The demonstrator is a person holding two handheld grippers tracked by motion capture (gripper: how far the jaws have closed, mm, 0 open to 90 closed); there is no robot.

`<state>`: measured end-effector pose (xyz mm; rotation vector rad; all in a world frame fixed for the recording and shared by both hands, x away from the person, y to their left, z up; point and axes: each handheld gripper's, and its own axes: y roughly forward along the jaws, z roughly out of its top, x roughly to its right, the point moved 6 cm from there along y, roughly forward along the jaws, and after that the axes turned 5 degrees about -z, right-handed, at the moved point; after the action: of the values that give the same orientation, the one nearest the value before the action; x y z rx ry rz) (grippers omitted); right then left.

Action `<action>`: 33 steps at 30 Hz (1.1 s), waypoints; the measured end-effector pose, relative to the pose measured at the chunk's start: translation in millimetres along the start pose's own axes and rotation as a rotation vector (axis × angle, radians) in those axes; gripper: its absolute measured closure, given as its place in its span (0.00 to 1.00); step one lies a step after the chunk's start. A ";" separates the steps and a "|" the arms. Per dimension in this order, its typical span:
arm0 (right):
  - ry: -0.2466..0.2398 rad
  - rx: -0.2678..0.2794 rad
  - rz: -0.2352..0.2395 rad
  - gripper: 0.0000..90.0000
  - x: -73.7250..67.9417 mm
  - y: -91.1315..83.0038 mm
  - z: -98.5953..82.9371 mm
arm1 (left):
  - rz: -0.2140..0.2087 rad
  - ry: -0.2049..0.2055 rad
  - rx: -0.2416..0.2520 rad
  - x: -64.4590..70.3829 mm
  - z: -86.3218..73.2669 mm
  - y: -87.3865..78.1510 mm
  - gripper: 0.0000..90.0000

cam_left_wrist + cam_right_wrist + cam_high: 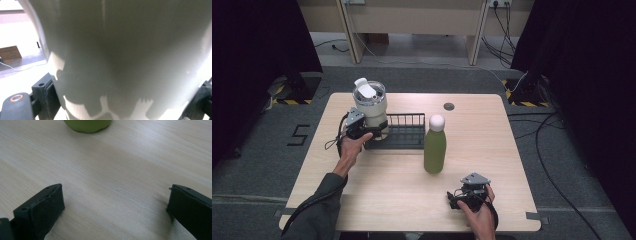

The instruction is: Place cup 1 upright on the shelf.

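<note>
Surface: pale wood-grain table (492, 135) with a round cable grommet (449, 106) near its far edge.
Room: grey carpeted floor (412, 80); black curtains at left and right; cables trailing on the floor at the right; a "5" marked on the floor at the left.
Rack: black wire basket (404, 131) left of centre on the surface; the tumbler stands at its left end, though whether inside it cannot be told.
Tumbler: cream tumbler (371, 111) with a clear lid, upright; contents not visible.
Bottle: green bottle (435, 149) with a white cap, upright, just right of the rack, apart from it.
Left gripper (362, 131): jaws spread wide around the tumbler's lower body, one at each side, clamped against it.
Right gripper (468, 194): near right on the surface; jaws wide apart, holding nothing, bottle base ahead.
</note>
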<state>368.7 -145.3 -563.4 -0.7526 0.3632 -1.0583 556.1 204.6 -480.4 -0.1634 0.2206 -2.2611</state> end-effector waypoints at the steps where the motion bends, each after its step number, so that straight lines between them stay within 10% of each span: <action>1: 0.000 0.000 0.000 0.01 0.0 0.0 0.0 | -0.001 0.011 -0.007 0.8 -0.1 0.1 0.12; 11: 0.001 0.000 0.000 0.01 0.0 0.0 0.0 | -0.005 -0.047 0.042 3.3 1.8 1.0 0.10; 33: 0.001 0.000 0.000 0.01 0.0 0.0 0.0 | -0.020 -0.043 0.041 3.0 0.9 -3.7 0.11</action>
<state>368.7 -145.3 -563.5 -0.7525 0.3641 -1.0581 551.6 204.6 -478.6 -0.1938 0.1505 -2.2779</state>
